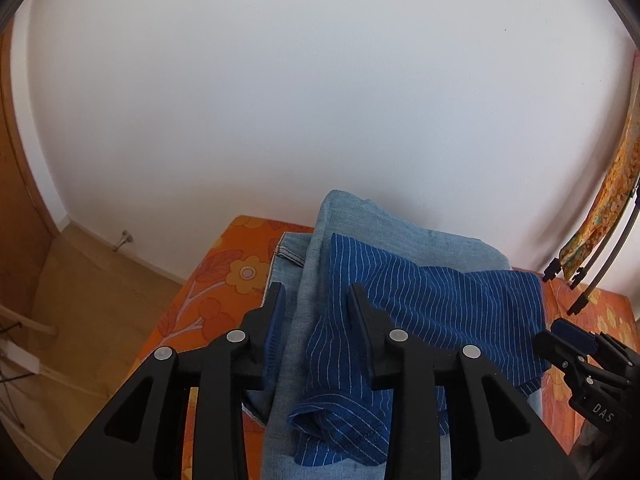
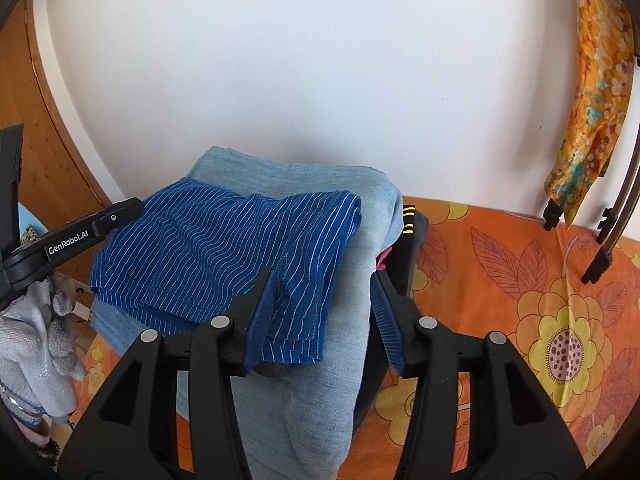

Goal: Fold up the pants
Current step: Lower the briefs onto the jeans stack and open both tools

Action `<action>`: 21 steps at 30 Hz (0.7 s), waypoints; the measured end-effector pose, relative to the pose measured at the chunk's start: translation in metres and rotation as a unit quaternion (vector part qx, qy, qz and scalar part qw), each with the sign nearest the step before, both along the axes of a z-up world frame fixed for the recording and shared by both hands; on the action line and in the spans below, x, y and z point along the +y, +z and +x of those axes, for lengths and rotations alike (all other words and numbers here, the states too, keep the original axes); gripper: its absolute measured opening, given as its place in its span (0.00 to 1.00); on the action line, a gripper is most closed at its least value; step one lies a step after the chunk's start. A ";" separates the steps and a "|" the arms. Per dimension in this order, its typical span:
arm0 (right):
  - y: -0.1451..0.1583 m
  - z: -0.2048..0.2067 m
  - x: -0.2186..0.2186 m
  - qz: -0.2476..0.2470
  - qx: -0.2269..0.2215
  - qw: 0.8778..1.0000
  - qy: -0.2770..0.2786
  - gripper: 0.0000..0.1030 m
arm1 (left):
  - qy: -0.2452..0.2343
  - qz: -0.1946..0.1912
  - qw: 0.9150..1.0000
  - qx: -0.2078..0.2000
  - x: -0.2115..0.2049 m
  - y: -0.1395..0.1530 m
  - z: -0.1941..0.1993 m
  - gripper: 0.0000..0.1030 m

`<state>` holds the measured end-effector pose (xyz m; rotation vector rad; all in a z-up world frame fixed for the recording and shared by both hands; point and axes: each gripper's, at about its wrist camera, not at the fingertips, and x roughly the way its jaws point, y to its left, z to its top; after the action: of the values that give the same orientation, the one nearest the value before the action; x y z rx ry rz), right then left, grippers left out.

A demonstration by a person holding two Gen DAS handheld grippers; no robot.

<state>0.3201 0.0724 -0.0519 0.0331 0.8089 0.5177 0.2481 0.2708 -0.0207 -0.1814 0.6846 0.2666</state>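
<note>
Folded dark blue pants with thin white stripes [image 1: 432,308] [image 2: 224,256] lie on top of a stack of light blue jeans [image 1: 380,224] [image 2: 312,360]. My left gripper [image 1: 316,296] is open over the pants' left edge, one finger above the jeans and the other above the striped cloth, with nothing pinched. My right gripper [image 2: 323,280] is open over the pants' right corner and the jeans below it. The left gripper's tip [image 2: 120,212] reaches the pants' far left side in the right wrist view. In the left wrist view the right gripper [image 1: 560,336] shows at the right edge.
The stack rests on an orange floral bedspread [image 2: 520,280] against a white wall [image 1: 320,100]. A dark item with yellow stripes [image 2: 410,220] pokes out under the jeans. A yellow patterned cloth [image 2: 596,80] hangs on grey rods at right. A gloved hand [image 2: 36,344] holds the left gripper.
</note>
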 end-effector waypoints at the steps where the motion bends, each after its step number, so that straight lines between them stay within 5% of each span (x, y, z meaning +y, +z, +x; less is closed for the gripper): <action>1: 0.004 -0.003 -0.002 0.008 -0.007 1.000 0.001 0.49 | -0.006 0.000 1.000 -0.001 -0.002 0.001 -0.004 0.31; 10: 0.013 0.026 0.013 0.079 0.010 0.996 0.042 0.49 | -0.030 0.049 0.998 0.022 -0.013 -0.021 -0.025 0.31; 17: -0.018 0.065 0.031 0.020 0.046 0.998 0.026 0.47 | -0.023 0.028 0.999 0.031 0.007 -0.042 -0.028 0.31; 21: -0.021 0.056 0.030 0.007 0.030 0.999 0.029 0.47 | -0.021 0.037 0.999 0.029 0.004 -0.045 -0.027 0.31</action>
<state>0.3761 0.1027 -0.0726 0.0379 0.8671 0.5785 0.2207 0.2751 -0.0654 -0.0881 0.7331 0.2571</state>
